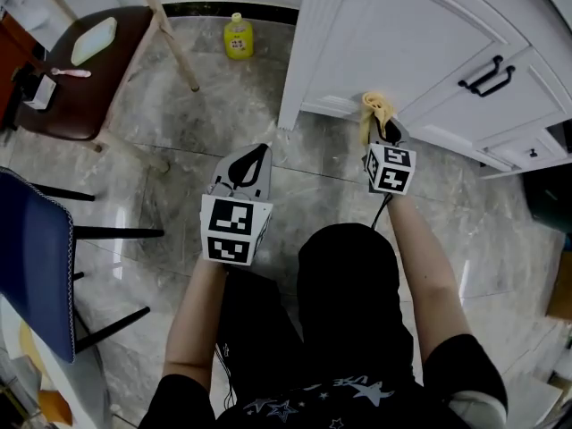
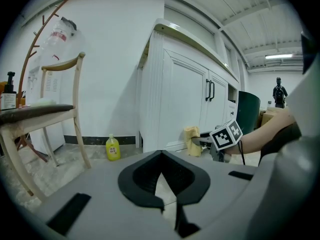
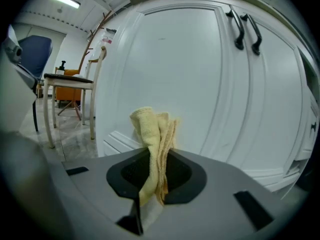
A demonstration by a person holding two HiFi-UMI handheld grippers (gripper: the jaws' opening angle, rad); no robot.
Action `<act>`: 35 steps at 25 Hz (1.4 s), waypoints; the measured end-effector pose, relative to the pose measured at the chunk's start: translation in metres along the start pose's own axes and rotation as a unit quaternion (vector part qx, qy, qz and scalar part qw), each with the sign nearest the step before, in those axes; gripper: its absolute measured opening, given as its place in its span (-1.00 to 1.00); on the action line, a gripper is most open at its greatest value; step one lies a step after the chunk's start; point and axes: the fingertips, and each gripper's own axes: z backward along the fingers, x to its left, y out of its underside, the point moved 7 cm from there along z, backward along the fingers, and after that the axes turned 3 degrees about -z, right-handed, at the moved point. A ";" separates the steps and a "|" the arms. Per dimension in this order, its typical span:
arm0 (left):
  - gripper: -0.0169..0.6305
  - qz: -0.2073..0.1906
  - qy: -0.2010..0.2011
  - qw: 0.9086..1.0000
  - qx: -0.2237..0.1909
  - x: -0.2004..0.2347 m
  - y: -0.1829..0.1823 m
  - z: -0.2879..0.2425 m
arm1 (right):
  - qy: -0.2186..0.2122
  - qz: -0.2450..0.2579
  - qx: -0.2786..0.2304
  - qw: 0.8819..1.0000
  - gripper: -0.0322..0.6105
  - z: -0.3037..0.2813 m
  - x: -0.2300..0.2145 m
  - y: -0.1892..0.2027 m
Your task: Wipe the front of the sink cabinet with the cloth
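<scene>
A folded yellow cloth (image 1: 375,110) touches the lower edge of the white sink cabinet (image 1: 429,43), near its left corner. My right gripper (image 1: 386,134) is shut on it. In the right gripper view the cloth (image 3: 155,136) stands up out of the gripper (image 3: 150,199), with the cabinet door (image 3: 190,69) close behind. The cabinet's black handles (image 1: 487,74) are higher up, to the right. My left gripper (image 1: 250,164) hangs over the floor, left of the cabinet. In the left gripper view it (image 2: 165,204) is shut on nothing, and the cloth (image 2: 192,140) shows beyond it.
A yellow bottle (image 1: 238,37) stands on the marble floor by the wall, left of the cabinet corner. A wooden-legged stool (image 1: 85,70) with small items on it is at the far left. A blue chair (image 1: 36,257) is at the near left.
</scene>
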 end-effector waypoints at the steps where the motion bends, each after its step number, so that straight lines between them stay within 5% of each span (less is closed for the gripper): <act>1: -0.90 -0.001 0.004 1.000 0.005 -0.006 -0.002 -0.002 | 0.008 0.003 0.002 1.000 -0.70 0.004 -0.010 0.003; 8: -0.90 -0.008 0.001 1.000 0.027 -0.053 -0.021 -0.009 | 0.040 0.015 0.004 0.999 -0.70 0.031 -0.086 0.017; 17: -0.90 -0.025 -0.056 0.996 0.061 -0.112 -0.019 0.002 | -0.045 0.034 -0.045 0.997 -0.70 0.060 -0.123 0.012; 20: -0.90 -0.015 -0.060 0.997 0.045 -0.116 -0.027 0.008 | -0.087 0.063 -0.048 0.993 -0.70 0.070 -0.111 -0.002; 26: -0.90 -0.075 -0.072 0.994 0.029 -0.109 -0.073 0.049 | -0.158 0.090 -0.021 0.983 -0.70 0.101 -0.061 -0.064; 35: -0.90 0.035 -0.182 0.977 0.105 -0.092 -0.058 0.202 | -0.244 0.083 0.082 0.963 -0.70 0.160 0.032 -0.127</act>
